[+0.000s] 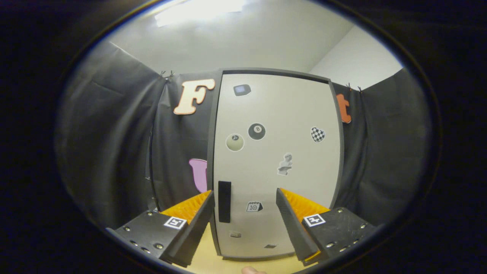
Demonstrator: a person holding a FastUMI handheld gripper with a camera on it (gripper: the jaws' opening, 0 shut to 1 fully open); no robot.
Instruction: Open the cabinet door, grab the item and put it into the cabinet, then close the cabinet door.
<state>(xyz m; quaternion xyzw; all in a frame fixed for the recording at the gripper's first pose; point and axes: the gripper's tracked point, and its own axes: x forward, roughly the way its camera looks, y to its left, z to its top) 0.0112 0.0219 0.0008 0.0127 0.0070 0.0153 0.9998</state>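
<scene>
A: What colours are seen on the cabinet (274,114)?
B: A cream door (289,182) is framed in dark grey; a black handle (224,206) is set on it.
A: And the stickers?
B: A black eight-ball (257,131), a cream ball (234,142), a black-and-white checked heart (317,134). A pale yellow table (207,262) is seen below.

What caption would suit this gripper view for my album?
Open gripper faces the closed cabinet door, its dark handle just ahead of the jaws.

The cabinet door (277,160) is shut, pale with a dark frame and stickers all over. Its black handle (224,201) runs upright down low on the left edge.
</scene>
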